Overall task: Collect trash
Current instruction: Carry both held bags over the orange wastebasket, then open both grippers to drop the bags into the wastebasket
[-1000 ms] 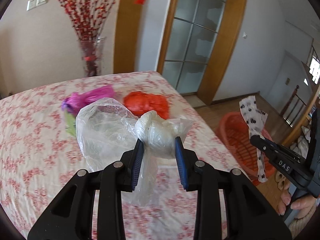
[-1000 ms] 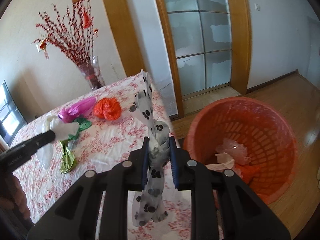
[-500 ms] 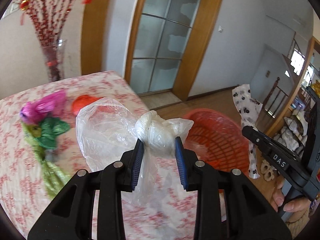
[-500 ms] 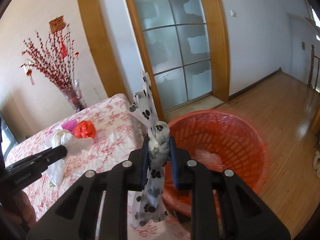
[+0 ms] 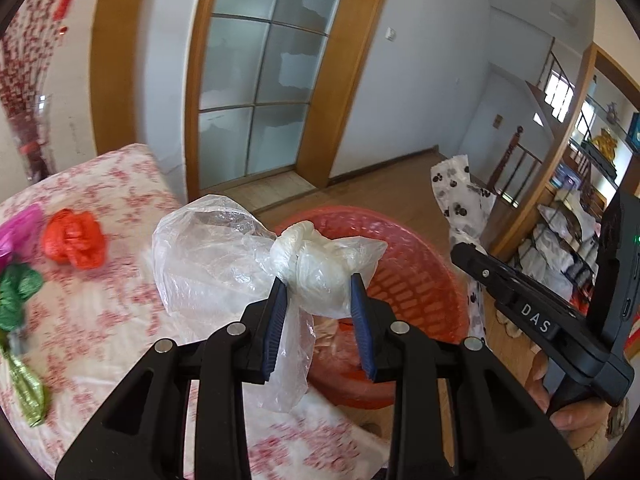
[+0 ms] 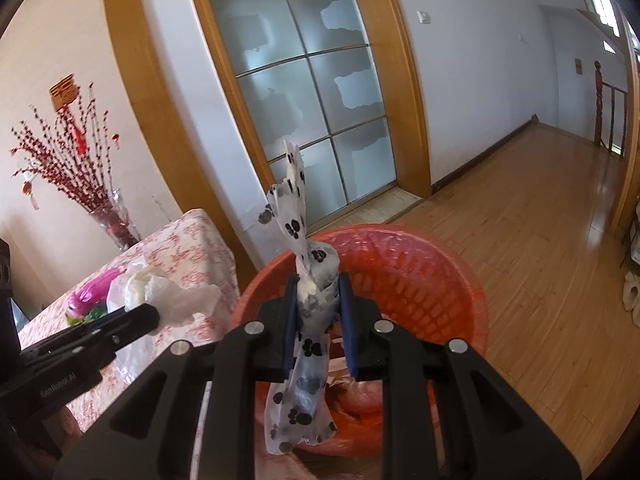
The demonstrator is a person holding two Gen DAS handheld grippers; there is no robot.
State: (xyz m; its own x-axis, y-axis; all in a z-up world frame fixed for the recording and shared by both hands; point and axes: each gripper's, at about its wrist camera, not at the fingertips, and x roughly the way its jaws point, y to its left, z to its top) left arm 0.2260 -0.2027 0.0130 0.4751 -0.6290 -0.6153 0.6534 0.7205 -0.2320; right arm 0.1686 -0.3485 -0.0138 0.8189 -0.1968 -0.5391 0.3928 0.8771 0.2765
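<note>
Floral tablecloth (image 5: pixel 100 312), bagged trash (image 5: pixel 320 280) above basket (image 5: pixel 416 272)

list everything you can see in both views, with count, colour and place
knotted clear plastic bag: 1, translucent white, clamped in the left gripper
paw-print plastic bag: 1, white with black prints, clamped in the right gripper
round plastic basket: 1, orange-red, on the floor beside the table, some trash inside
crumpled red bag: 1, red, on the table
crumpled magenta bag: 1, magenta, table's left edge
crumpled green bag: 1, green, below the magenta one
floral tablecloth: 1, white and pink, covering the table
glass vase of red branches: 1, clear, at the table's back by the wall
frosted glass door: 1, wood-framed, behind
left gripper: 1, black with blue pads
right gripper: 1, same
</note>
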